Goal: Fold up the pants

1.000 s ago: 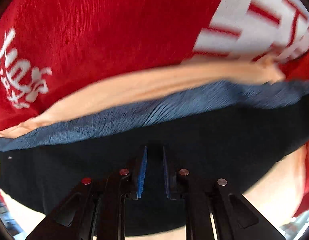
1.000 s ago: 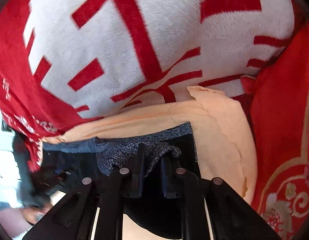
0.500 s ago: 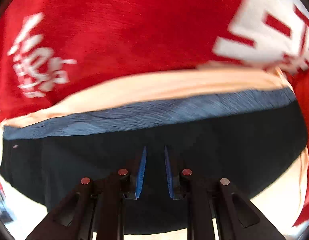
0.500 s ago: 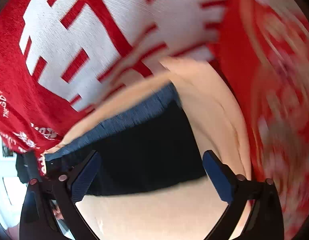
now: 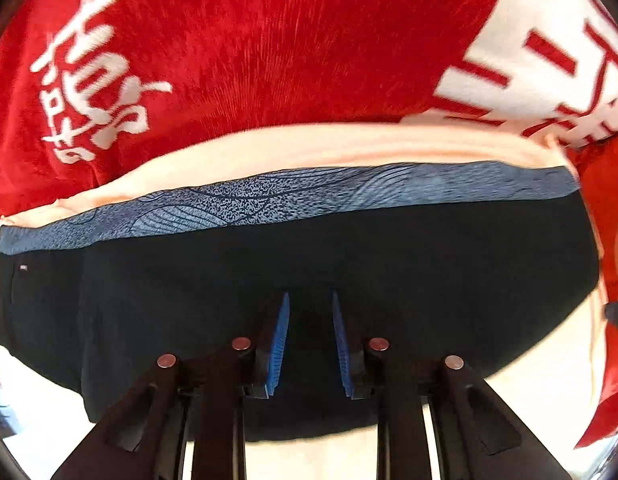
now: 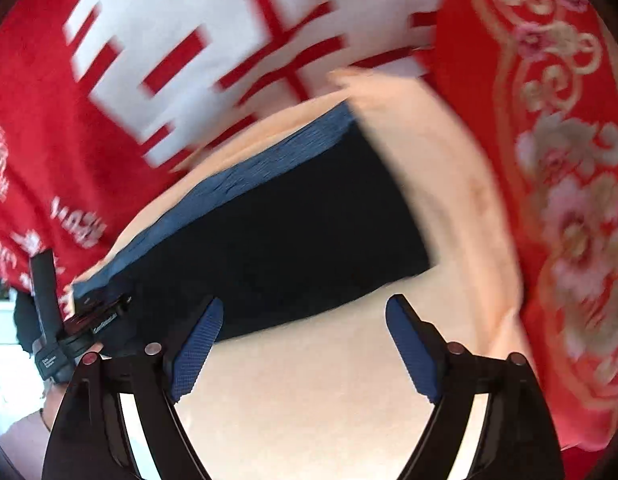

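Observation:
The pants (image 5: 269, 272) are black with a blue patterned waistband (image 5: 293, 196). They lie flat and folded on a peach cloth (image 5: 309, 144). My left gripper (image 5: 308, 304) sits low over the black fabric near its front edge, jaws a small way apart, with nothing clamped between the blue pads. In the right wrist view the pants (image 6: 277, 240) lie ahead and to the left. My right gripper (image 6: 303, 304) is wide open and empty, over the peach cloth (image 6: 309, 380) just off the pants' near edge. The left gripper's body (image 6: 69, 340) shows at the far left.
A red blanket with white characters (image 5: 249, 40) lies behind the peach cloth. A red cover with gold and pink flowers (image 6: 569, 200) borders it on the right.
My right gripper let go of the waistband, opened wide and drew back off the pants. The bunched waistband now lies flat. My left gripper's jaws opened slightly.

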